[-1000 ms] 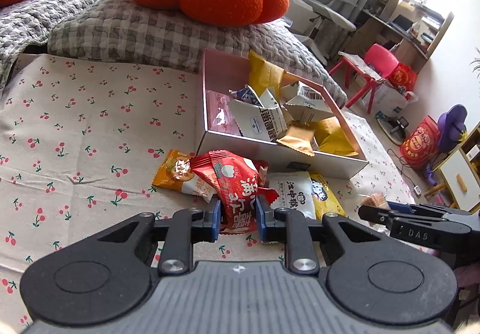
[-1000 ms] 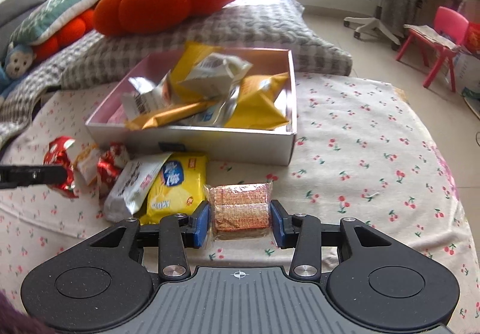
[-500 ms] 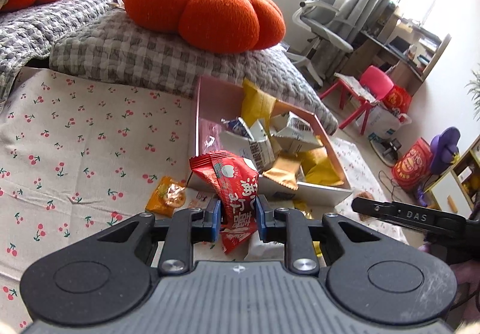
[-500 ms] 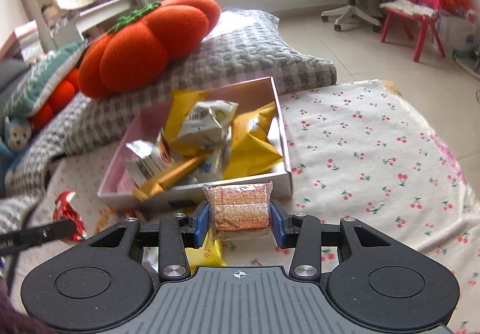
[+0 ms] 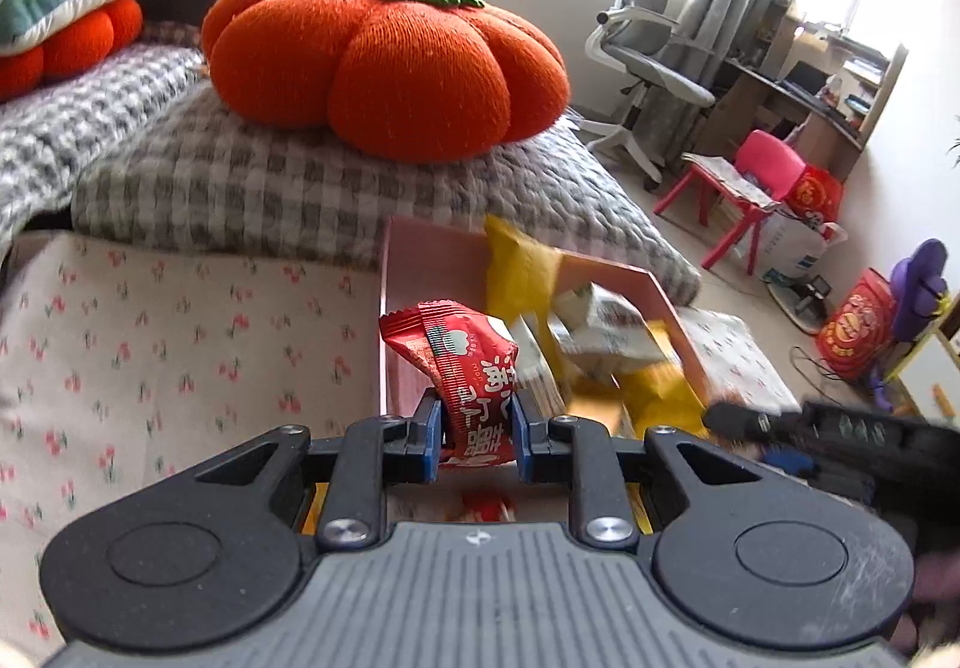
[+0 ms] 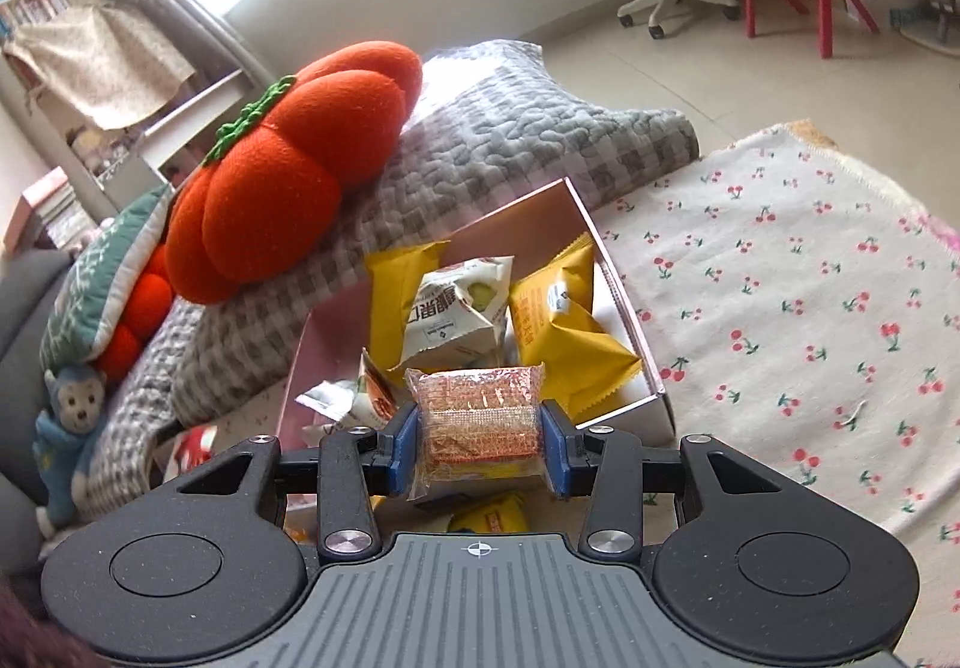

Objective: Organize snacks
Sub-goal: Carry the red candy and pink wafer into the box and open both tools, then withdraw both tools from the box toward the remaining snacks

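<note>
My left gripper [image 5: 476, 437] is shut on a red snack packet [image 5: 465, 368] with white lettering, held in the air over the near left corner of the pink box [image 5: 420, 254]. My right gripper [image 6: 478, 443] is shut on a clear-wrapped orange biscuit pack [image 6: 477, 416], held above the box's near wall [image 6: 651, 416]. Inside the box lie yellow packets [image 6: 564, 326] and a white packet [image 6: 456, 311]. The right gripper's dark finger [image 5: 756, 419] shows at the right of the left wrist view.
The box rests on a cherry-print cloth [image 6: 810, 296]. Behind it lie a grey checked cushion [image 5: 288, 188] and an orange pumpkin pillow [image 5: 384, 62]. More snack packets lie below the grippers, partly hidden. An office chair [image 5: 648, 38] and a red child's chair [image 5: 756, 188] stand on the floor beyond.
Both grippers have lifted their packets off the cloth and moved toward the box, now over its near edge. The right wrist view has rolled, so the box looks tilted.
</note>
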The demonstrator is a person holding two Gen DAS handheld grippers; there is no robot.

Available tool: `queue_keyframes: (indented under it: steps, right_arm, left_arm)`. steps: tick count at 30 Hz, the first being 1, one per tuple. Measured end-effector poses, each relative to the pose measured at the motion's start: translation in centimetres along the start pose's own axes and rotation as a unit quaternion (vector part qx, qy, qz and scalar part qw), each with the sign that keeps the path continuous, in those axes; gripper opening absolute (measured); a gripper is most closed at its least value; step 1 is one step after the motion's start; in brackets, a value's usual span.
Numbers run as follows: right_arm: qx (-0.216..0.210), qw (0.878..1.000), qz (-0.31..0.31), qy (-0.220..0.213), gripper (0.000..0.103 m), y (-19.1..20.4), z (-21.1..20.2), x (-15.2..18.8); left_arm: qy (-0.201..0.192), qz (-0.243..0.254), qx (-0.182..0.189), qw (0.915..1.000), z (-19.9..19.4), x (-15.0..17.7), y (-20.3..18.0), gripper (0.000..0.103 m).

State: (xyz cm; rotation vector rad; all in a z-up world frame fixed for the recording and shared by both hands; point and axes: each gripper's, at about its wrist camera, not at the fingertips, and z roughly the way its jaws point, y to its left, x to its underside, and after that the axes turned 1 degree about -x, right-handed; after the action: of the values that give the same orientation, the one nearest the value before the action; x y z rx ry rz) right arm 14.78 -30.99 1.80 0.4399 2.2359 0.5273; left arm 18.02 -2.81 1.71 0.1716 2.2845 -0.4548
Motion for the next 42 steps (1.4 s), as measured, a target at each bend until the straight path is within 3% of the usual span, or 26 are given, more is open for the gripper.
queue_keyframes:
  steps: [13, 25, 27, 29, 31, 35, 42]
  right_arm:
    - [0.007, 0.999, 0.031, -0.005, 0.041, -1.1, 1.9, -0.1]
    - [0.017, 1.0, 0.001, -0.006, 0.044, 0.3, 3.0, 0.2]
    - [0.018, 1.0, -0.002, -0.006, 0.05, 0.4, 2.9, 0.2]
    - [0.019, 1.0, -0.002, -0.01, 0.065, 0.6, 2.6, 0.1]
    - [0.017, 1.0, -0.007, -0.016, 0.072, 0.7, 2.3, 0.0]
    - [0.019, 1.0, -0.016, -0.017, 0.08, 1.1, 2.1, -0.1]
    - [0.027, 0.998, -0.057, -0.005, 0.083, 2.3, 1.5, 0.3]
  left_arm:
    - [-0.006, 0.01, -0.037, 0.9992, 5.5, -2.4, 0.1, 0.021]
    - [0.011, 0.034, -0.023, 0.9991, 7.9, -2.8, 0.0, 0.022]
    - [0.013, 0.032, -0.006, 0.9994, 7.7, -2.8, 0.0, 0.028]
    - [0.0, 0.032, -0.009, 0.9994, 7.1, -2.7, 0.0, 0.055]
    - [-0.01, 0.036, -0.007, 0.9993, 6.5, -2.5, 0.1, 0.065]
    - [-0.004, 0.032, -0.003, 0.9995, 5.9, -2.5, 0.3, 0.073]
    - [-0.002, 0.043, -0.01, 0.999, 3.5, -1.4, 0.7, 0.084]
